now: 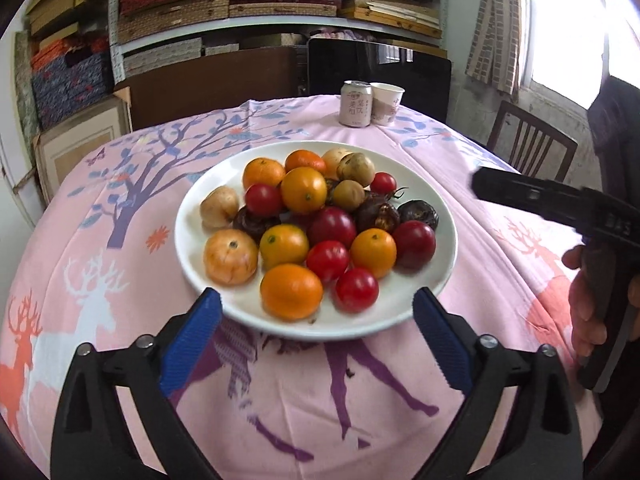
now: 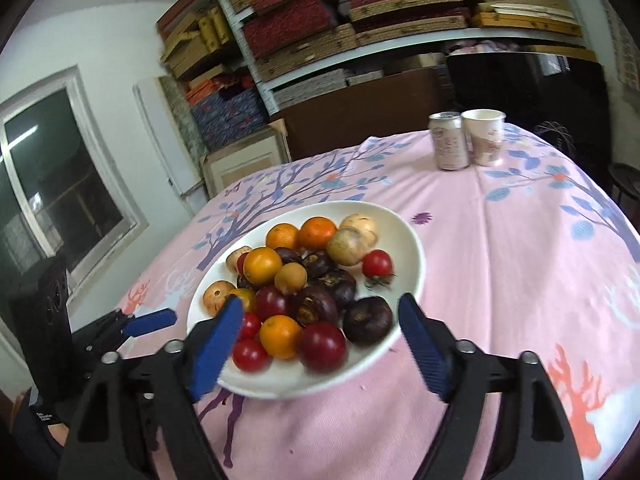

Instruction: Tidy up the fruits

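Left gripper (image 1: 316, 316) spread wide, empty, hanging over the near rim of the white plate (image 1: 192, 240); fruits (image 1: 308, 220) piled just ahead. Right gripper (image 2: 320, 320) also spread, empty, over its near edge. Both about equally near, I'd guess; round fruit, no long axis.

Each handheld tool, the left gripper (image 1: 316, 312) and the right gripper (image 2: 320, 320) alike, has 2 black plastic arms with triangular cut-outs, silver screws at the pivots and ribbed blue pads (image 1: 192, 344), while the hand (image 1: 588, 304) on the right one's black pistol handle emerges from a dark sleeve (image 1: 616, 120).
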